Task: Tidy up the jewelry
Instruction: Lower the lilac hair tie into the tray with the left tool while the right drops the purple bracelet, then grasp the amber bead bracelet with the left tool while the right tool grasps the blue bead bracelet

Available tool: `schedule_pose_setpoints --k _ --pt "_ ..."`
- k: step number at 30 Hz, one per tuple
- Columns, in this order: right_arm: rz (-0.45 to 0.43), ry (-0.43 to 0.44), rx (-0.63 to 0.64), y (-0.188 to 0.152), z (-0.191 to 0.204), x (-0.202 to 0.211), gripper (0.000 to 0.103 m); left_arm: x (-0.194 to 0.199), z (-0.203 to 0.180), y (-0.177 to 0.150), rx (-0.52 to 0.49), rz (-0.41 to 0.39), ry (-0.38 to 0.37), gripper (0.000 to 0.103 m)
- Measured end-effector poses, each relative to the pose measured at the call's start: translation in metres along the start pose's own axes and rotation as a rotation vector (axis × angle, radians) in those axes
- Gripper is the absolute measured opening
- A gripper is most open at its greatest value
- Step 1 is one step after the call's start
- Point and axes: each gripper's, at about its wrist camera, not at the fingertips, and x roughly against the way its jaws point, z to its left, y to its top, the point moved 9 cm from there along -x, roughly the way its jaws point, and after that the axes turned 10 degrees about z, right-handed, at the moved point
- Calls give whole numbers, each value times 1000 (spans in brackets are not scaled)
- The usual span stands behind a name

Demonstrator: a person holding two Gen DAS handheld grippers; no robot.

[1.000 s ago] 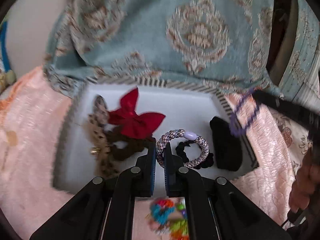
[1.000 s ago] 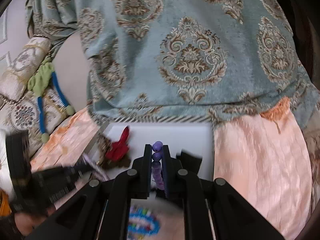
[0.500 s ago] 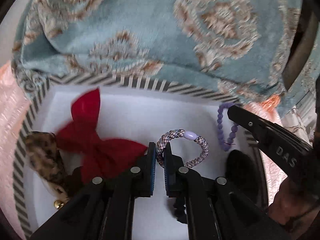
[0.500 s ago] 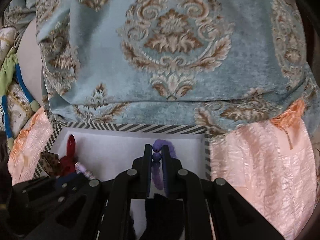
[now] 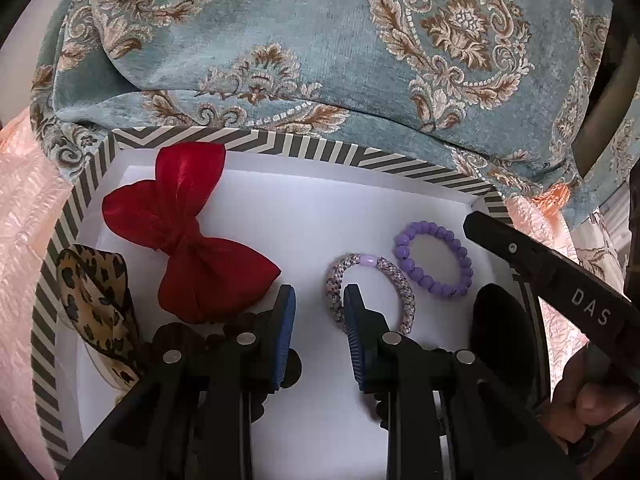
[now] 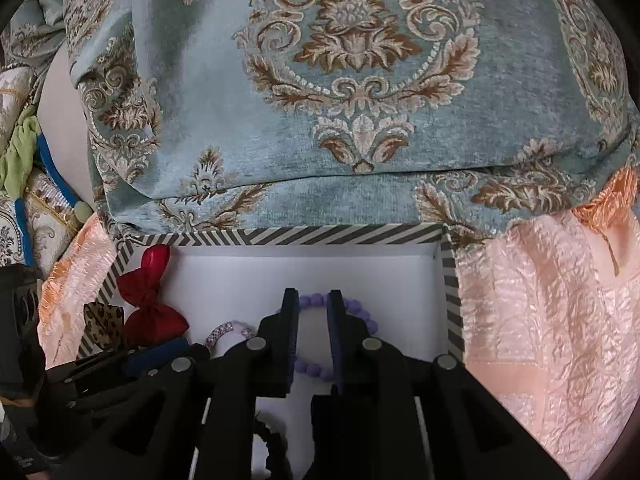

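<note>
A white box with a grey striped rim holds the jewelry. My left gripper hangs over its floor, jaws opening. The braided bracelet lies flat there, its left arc in the gap beside the right pad, not pressed. My right gripper is also opening above the purple bead bracelet, which lies flat and free on the floor. One right-gripper finger shows at the box's right edge. A red bow and a leopard scrunchie lie at the left.
A teal patterned cushion presses against the box's far rim. Pink quilted cloth lies around the box. A black hair piece sits at the near right and a black scrunchie under the right gripper. A hand holds the right tool.
Both grippers came forward and down into the box. Their jaws then parted, and the braided and purple bracelets they held now lie on the box floor.
</note>
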Motion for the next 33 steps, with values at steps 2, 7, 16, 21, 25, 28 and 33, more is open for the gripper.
schedule_pose_setpoints --k 2,7,16,21,25,28,33 --pt "7 0 11 -3 2 1 14 3 -3 -1 -8 -2 -12 8" --pt "-1 -26 76 -20 13 22 14 35 -15 -4 -49 -47 -52 8" --pt "-101 100 106 -90 30 111 15 111 18 -62 -72 -155 -31 11" --pt "-43 143 90 -150 21 111 15 109 39 -113 0 -97 -14 11" --pt "32 166 74 -173 18 87 15 98 40 -136 15 -49 16 11" --pt "63 176 69 -176 19 71 15 91 41 -141 5 -39 44 11" --pt "113 156 91 -181 22 49 22 80 32 -147 15 -2 -39 11"
